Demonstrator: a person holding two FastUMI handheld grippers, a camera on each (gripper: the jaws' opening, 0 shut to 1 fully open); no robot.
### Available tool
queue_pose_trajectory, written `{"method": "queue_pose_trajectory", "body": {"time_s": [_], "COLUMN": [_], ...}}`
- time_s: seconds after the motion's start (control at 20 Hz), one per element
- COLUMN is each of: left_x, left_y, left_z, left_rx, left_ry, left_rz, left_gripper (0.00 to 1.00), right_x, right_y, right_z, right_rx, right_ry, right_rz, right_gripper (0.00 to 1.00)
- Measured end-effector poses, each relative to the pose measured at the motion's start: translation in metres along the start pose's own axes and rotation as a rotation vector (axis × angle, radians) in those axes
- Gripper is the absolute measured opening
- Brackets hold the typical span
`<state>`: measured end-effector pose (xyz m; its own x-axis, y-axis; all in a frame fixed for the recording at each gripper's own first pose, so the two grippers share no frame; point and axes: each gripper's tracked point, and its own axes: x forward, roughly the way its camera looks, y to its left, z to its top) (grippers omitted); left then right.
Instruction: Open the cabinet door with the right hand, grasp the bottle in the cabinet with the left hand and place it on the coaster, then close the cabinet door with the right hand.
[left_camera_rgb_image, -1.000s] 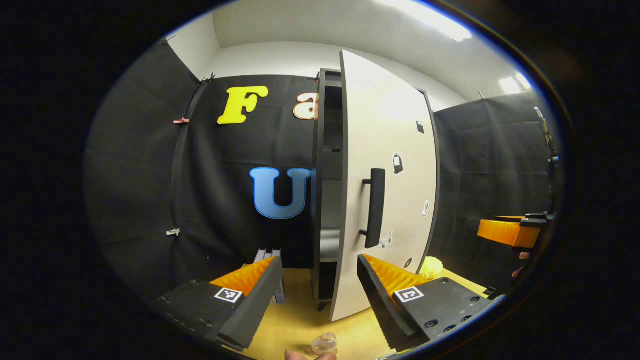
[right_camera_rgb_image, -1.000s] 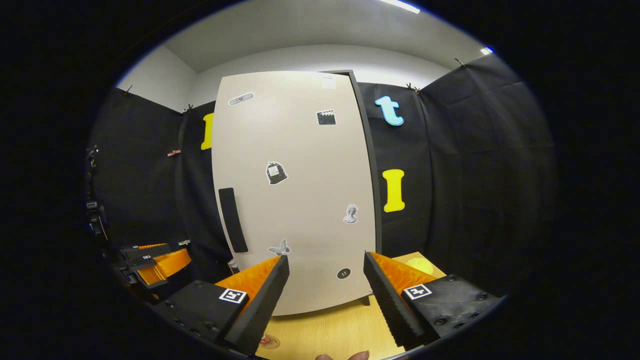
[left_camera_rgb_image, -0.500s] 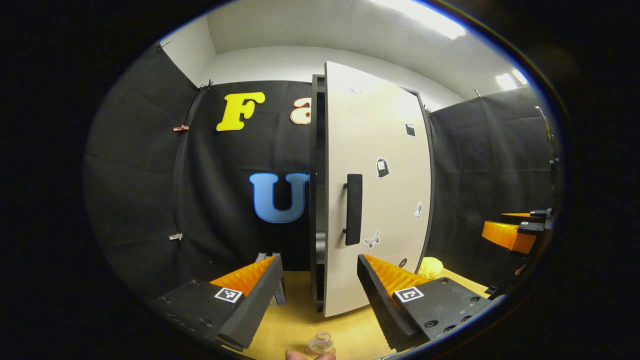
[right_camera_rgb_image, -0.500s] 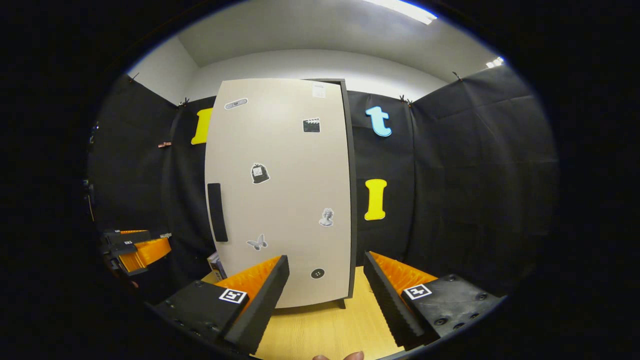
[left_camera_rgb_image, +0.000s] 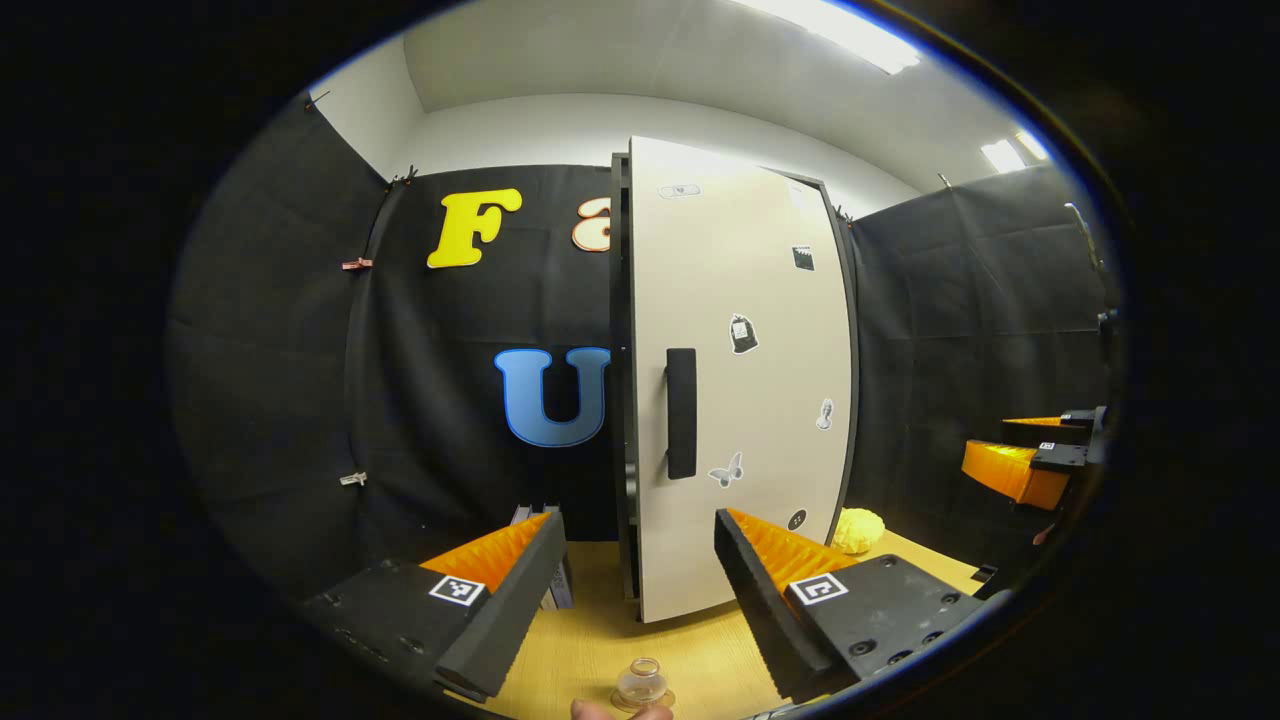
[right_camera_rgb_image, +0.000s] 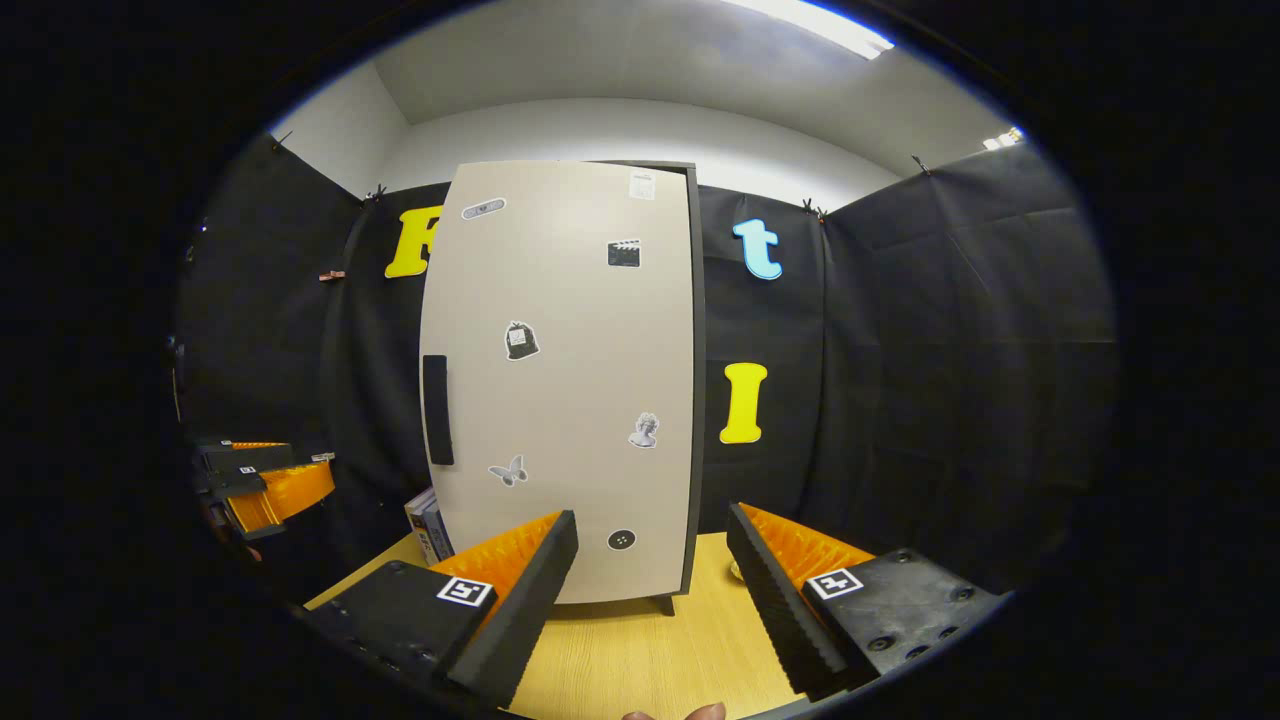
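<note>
My right gripper (right_camera_rgb_image: 650, 590), jaws spread and empty, faces the cabinet door (right_camera_rgb_image: 570, 400) straight ahead, its handle (right_camera_rgb_image: 436, 410) up-left.

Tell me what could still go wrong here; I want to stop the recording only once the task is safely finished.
The cabinet door looks nearly shut, but in the left gripper view a dark gap runs along its handle side, so it may not be fully closed. The small bottle stands on the coaster right under the open left tongs; lowering or pulling them back carelessly could tip it. The right tongs hang open near the door's lower edge and could bump it.
</note>
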<state>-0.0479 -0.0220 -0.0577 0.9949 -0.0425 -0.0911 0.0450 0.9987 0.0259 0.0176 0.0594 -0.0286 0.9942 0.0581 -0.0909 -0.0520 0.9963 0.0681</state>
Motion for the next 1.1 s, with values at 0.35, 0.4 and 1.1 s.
{"method": "queue_pose_trajectory", "body": {"time_s": [0.35, 0.4, 1.1], "left_x": [0.002, 0.002, 0.007], "left_y": [-0.007, -0.008, -0.011], "left_z": [-0.001, -0.001, -0.001], "left_rx": [0.002, 0.002, 0.019], "left_ry": [0.001, 0.002, 0.001], "left_rz": [-0.015, -0.018, -0.026], "left_gripper": [0.95, 0.95, 0.95], "right_x": [-0.001, -0.002, 0.0], "right_y": [0.0, 0.0, 0.0], "right_z": [-0.002, -0.003, -0.005], "right_rx": [-0.011, -0.01, -0.008], "right_ry": [0.007, 0.008, 0.014], "right_rz": [0.007, 0.008, 0.002], "right_gripper": [0.97, 0.97, 0.97]}}
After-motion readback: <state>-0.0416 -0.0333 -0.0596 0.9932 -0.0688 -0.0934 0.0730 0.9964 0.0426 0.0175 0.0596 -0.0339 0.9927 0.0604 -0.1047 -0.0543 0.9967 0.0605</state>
